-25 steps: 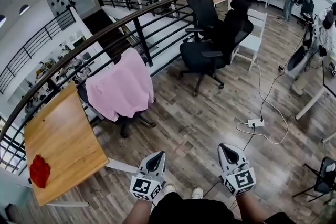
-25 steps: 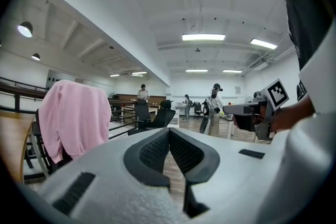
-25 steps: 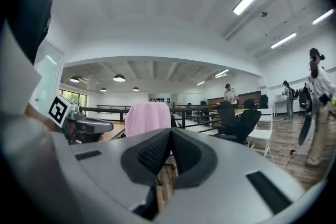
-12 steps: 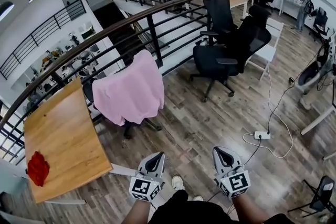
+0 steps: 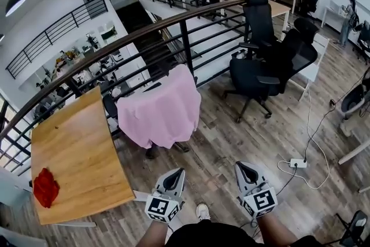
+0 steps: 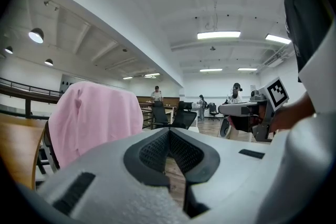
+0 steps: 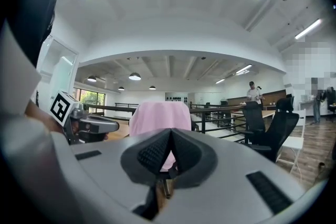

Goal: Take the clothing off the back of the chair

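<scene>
Two closed, empty: left tool (image 5: 173, 175), right tool (image 5: 247, 169); pink clothing (image 5: 163, 106) hides most of chair (image 5: 110, 107).

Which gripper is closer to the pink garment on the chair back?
Left. In the head view the left gripper is just below the pink garment; the right gripper is farther off, to its lower right. Neither touches it.

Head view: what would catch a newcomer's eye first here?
The pink garment draped over a chair by the railing stands out, just right of a wooden table that has a red cloth near its corner. In the foreground, the left tool and right tool are shut and empty, pointing toward the garment.
</scene>
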A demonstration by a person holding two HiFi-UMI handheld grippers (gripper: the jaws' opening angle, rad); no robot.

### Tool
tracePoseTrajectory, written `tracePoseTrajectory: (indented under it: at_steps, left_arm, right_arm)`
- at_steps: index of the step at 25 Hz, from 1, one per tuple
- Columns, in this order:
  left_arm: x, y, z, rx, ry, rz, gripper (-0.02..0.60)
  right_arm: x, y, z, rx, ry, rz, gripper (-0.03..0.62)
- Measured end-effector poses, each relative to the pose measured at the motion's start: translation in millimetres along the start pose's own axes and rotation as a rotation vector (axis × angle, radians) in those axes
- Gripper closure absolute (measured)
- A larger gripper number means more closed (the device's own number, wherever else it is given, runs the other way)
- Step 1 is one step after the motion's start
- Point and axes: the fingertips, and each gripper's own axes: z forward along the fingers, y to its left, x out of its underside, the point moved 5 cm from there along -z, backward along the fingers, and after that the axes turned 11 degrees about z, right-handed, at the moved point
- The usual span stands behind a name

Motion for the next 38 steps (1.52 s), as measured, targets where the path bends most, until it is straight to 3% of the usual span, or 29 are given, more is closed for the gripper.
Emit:
tracePoseTrajectory:
  at_steps: [12, 19, 24, 30, 38]
  left_arm:
    - [9.7, 80.2, -6.8, -0.094, -0.011, -0.013, 0.566]
    - [14.3, 103.7, -4.2, -0.144, -0.006, -0.022, 0.566]
    - [14.9, 112.4, 13.4, -0.186, 0.028, 0.009, 0.566]
    - [6.5, 139.5, 31.9, -0.308, 0.048, 0.03, 0.566]
    - [4.0, 173.5, 45.2, -0.495, 0.086, 0.046, 0.566]
  right_arm:
    - [-15.5, 32.7, 81.8, -0.082, 0.016, -0.062, 0.591]
    - [-19.5, 22.3, 112.8, -0.101, 0.026, -0.044, 0.591]
    - [-20.2, 3.1, 145.7, -0.181, 0.029, -0.012, 0.591]
    - [-29.2, -21.4, 195.9, -0.262, 0.049, -0.059, 0.591]
    - [-45.3, -63.0, 257.7, -0.365, 0.032, -0.045, 0.591]
